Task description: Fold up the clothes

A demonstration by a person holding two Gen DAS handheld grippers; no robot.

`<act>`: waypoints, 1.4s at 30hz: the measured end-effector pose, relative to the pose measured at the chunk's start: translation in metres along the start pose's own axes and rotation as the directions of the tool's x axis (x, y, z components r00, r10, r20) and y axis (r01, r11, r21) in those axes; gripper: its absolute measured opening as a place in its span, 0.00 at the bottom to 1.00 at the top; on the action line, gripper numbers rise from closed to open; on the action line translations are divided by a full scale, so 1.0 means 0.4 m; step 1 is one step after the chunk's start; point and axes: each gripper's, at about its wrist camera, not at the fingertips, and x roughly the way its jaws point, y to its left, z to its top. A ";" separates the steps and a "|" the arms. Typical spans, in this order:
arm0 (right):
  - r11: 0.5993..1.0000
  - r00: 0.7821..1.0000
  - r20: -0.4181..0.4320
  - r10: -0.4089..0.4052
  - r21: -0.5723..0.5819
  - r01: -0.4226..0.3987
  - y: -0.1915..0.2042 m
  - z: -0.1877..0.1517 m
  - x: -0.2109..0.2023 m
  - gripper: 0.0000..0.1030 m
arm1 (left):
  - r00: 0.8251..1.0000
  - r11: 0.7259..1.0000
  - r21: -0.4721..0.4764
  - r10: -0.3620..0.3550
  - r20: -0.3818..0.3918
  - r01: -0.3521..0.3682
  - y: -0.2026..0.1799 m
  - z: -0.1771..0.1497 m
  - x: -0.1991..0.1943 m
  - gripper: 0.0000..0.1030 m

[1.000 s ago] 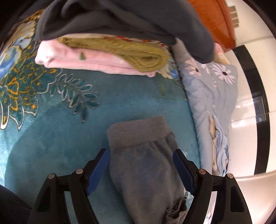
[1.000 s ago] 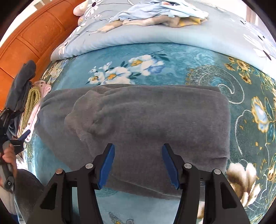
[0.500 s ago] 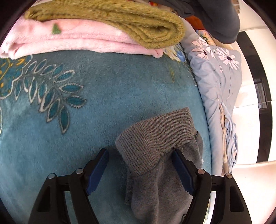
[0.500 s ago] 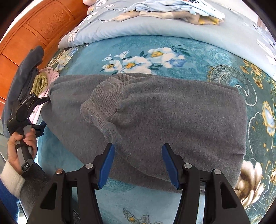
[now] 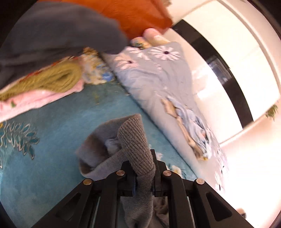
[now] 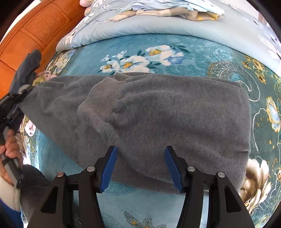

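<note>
A grey fleece garment [image 6: 158, 119] lies folded across a teal floral blanket [image 6: 158, 43]. My left gripper [image 5: 144, 177] is shut on its ribbed grey cuff [image 5: 135, 140] and lifts that end off the blanket. In the right wrist view the left gripper [image 6: 19, 94] holds the garment's left end raised. My right gripper [image 6: 140, 166] is open, its blue pads [image 6: 108, 166] hovering over the garment's near edge, touching nothing.
A stack of folded clothes, pink [image 5: 35, 98], olive [image 5: 52, 80] and dark grey [image 5: 58, 35], sits by the orange wooden headboard [image 6: 35, 35]. A light blue floral quilt [image 5: 158, 79] with loose clothes [image 6: 166, 8] on it lies beyond the blanket.
My left gripper closed on the ribbed cuff and lifted it, tilting toward the quilt. The garment's left end rose. My right gripper stayed open over the near edge.
</note>
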 end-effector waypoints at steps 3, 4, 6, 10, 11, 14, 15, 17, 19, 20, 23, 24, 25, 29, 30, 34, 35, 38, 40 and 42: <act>0.997 0.999 0.047 -0.012 0.076 0.008 -0.049 0.020 -0.030 0.57 | 0.992 0.978 0.164 -0.122 -0.042 0.128 -0.180 -0.034 0.001 0.11; 0.995 0.998 0.066 -0.017 0.103 0.010 -0.068 0.028 -0.043 0.57 | 0.985 0.964 0.207 -0.151 -0.086 0.166 -0.231 -0.063 0.016 0.11; 0.987 0.995 0.098 -0.035 0.161 0.019 -0.116 0.045 -0.068 0.57 | 0.964 0.929 0.283 -0.190 -0.188 0.238 -0.329 -0.128 0.052 0.12; 0.953 0.986 0.131 -0.102 0.298 0.059 -0.231 0.035 -0.112 0.57 | 0.899 0.892 0.382 -0.058 -0.434 0.241 -0.411 -0.305 0.186 0.14; 0.941 0.984 0.134 -0.119 0.331 0.069 -0.260 0.027 -0.121 0.57 | 0.875 0.894 0.385 -0.017 -0.484 0.230 -0.414 -0.344 0.214 0.15; 0.902 0.977 0.129 -0.170 0.420 0.102 -0.340 0.003 -0.144 0.57 | 0.808 0.909 0.354 0.031 -0.588 0.222 -0.406 -0.408 0.240 0.33; 0.891 0.975 0.122 -0.183 0.440 0.112 -0.357 -0.006 -0.148 0.57 | 0.788 0.913 0.341 0.036 -0.615 0.225 -0.404 -0.423 0.240 0.41; 0.878 0.976 0.115 -0.183 0.467 0.110 -0.382 -0.019 -0.152 0.57 | 0.765 0.916 0.324 0.032 -0.644 0.235 -0.402 -0.440 0.224 0.45; 0.875 0.978 0.115 -0.171 0.475 0.097 -0.391 -0.021 -0.148 0.57 | 0.777 0.916 0.311 0.000 -0.629 0.252 -0.403 -0.425 0.182 0.57; 0.880 0.980 0.124 -0.156 0.469 0.080 -0.386 -0.017 -0.147 0.57 | 0.787 0.919 0.298 -0.022 -0.617 0.259 -0.401 -0.411 0.161 0.58; 0.907 0.984 0.161 -0.076 0.421 0.001 -0.353 -0.003 -0.148 0.57 | 0.844 0.948 0.233 -0.061 -0.533 0.215 -0.340 -0.343 0.115 0.63; 0.917 0.984 0.174 -0.043 0.398 -0.031 -0.339 0.002 -0.148 0.57 | 0.866 0.966 0.198 -0.048 -0.497 0.167 -0.301 -0.322 0.106 0.63; 0.929 0.983 0.184 0.004 0.364 -0.072 -0.318 0.008 -0.147 0.57 | 0.883 0.984 0.142 -0.030 -0.468 0.108 -0.251 -0.302 0.109 0.63; 0.955 0.971 0.172 0.164 0.221 -0.200 -0.215 0.019 -0.138 0.57 | 0.917 0.987 -0.144 0.008 -0.400 -0.071 -0.059 -0.259 0.103 0.63; 0.956 0.966 0.162 0.200 0.186 -0.229 -0.189 0.020 -0.136 0.57 | 0.925 0.976 -0.201 -0.003 -0.380 -0.079 -0.025 -0.255 0.096 0.63; 0.953 0.954 0.111 0.280 0.089 -0.290 -0.102 0.004 -0.126 0.57 | 0.925 0.944 -0.315 -0.032 -0.379 -0.097 0.044 -0.260 0.096 0.63; 0.947 0.949 0.095 0.299 0.095 -0.308 -0.091 0.001 -0.117 0.57 | 0.922 0.939 -0.330 -0.035 -0.387 -0.103 0.054 -0.263 0.100 0.63; 0.939 0.943 0.067 0.325 0.092 -0.330 -0.051 -0.012 -0.116 0.57 | 0.911 0.937 -0.337 -0.053 -0.410 -0.097 0.058 -0.276 0.114 0.63; 0.944 0.944 0.041 0.328 0.037 -0.329 -0.026 -0.023 -0.122 0.57 | 0.904 0.942 -0.322 -0.050 -0.424 -0.099 0.054 -0.280 0.122 0.63; 0.945 0.945 0.016 0.327 -0.019 -0.327 -0.001 -0.033 -0.127 0.57 | 0.903 0.940 -0.326 -0.052 -0.426 -0.100 0.056 -0.282 0.121 0.63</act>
